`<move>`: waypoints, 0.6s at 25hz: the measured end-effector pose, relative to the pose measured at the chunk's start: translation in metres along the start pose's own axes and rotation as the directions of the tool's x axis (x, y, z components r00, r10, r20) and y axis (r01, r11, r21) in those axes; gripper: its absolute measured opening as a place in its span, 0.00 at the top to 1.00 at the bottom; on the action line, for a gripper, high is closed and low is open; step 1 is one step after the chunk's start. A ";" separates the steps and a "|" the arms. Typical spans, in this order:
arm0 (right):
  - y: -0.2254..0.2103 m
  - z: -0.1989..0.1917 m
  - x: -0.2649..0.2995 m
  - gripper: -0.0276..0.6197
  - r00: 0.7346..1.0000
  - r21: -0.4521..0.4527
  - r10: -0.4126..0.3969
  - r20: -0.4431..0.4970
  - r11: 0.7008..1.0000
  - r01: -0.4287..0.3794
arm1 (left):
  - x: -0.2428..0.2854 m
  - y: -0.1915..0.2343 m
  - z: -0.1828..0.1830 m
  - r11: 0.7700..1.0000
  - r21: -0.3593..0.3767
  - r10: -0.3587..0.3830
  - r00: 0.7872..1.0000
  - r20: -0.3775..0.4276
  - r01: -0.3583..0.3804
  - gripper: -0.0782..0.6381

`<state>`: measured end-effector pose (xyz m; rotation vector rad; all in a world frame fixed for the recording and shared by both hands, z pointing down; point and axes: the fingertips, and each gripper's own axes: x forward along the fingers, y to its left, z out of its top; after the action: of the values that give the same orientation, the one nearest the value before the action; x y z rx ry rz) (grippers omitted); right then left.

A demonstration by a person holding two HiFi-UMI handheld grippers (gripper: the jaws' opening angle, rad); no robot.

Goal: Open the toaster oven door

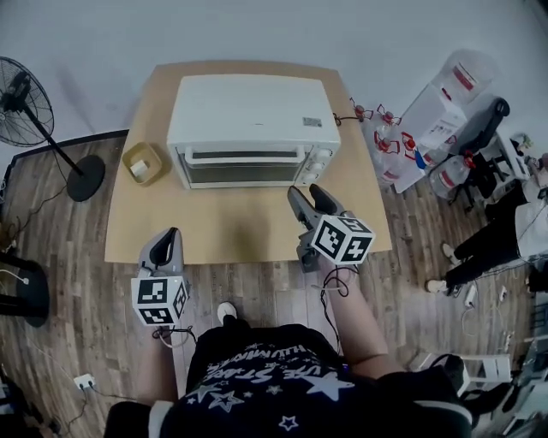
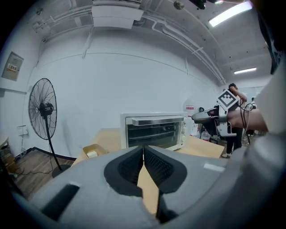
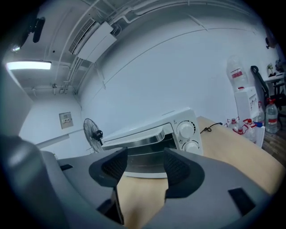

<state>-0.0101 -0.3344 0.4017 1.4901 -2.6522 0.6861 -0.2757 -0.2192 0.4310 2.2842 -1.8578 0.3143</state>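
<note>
White toaster oven [image 1: 253, 128] sits on the wooden table [image 1: 240, 231], just ahead of my right gripper [image 1: 310, 197]. Its door [image 1: 244, 168] is shut. My right fingers are spread wide and hold nothing. My left gripper [image 1: 168, 238] is further back, its fingers pressed together and empty.

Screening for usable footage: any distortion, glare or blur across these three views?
Head view: edges bend, light even, soft shadow on the table before the toaster oven, all sharp. Left gripper view: strong fisheye, ceiling light strip blown out. Right gripper view: fisheye, dark corners, a ceiling lamp glaring, toaster oven crisp.
</note>
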 end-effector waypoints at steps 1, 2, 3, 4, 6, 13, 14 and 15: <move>-0.001 0.005 0.004 0.58 1.000 0.005 -0.019 0.011 1.000 0.019 | 0.006 0.005 0.003 1.000 0.003 -0.012 1.000 0.000 0.012 0.86; -0.002 0.009 0.008 0.59 0.999 0.011 -0.037 0.021 0.999 0.037 | 0.012 0.011 0.006 1.000 0.007 -0.023 1.000 0.001 0.023 0.86; -0.003 0.013 0.012 0.59 0.998 0.016 -0.055 0.030 0.998 0.054 | 0.018 0.016 0.008 0.999 0.009 -0.034 0.999 0.002 0.034 0.86; -0.004 0.017 0.016 0.60 0.997 0.022 -0.072 0.039 0.997 0.071 | 0.023 0.021 0.011 0.999 0.011 -0.045 0.999 0.002 0.045 0.86; -0.007 0.024 0.023 0.61 0.993 0.035 -0.103 0.055 0.994 0.101 | 0.034 0.030 0.014 0.998 0.014 -0.065 0.998 0.003 0.065 0.86; -0.017 0.049 0.042 0.65 0.978 0.054 -0.184 0.093 0.982 0.180 | 0.064 0.049 0.027 0.993 0.026 -0.118 0.993 -0.006 0.119 0.86; -0.019 0.052 0.045 0.66 0.976 0.056 -0.196 0.094 0.980 0.191 | 0.068 0.050 0.028 0.992 0.026 -0.125 0.992 -0.006 0.125 0.86; -0.022 0.054 0.049 0.66 0.974 0.056 -0.206 0.091 0.978 0.202 | 0.072 0.051 0.029 0.991 0.025 -0.133 0.991 -0.007 0.133 0.86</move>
<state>-0.0084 -0.4043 0.3724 1.8204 -2.5141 0.6808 -0.3102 -0.3049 0.4230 2.4073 -1.6986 0.3258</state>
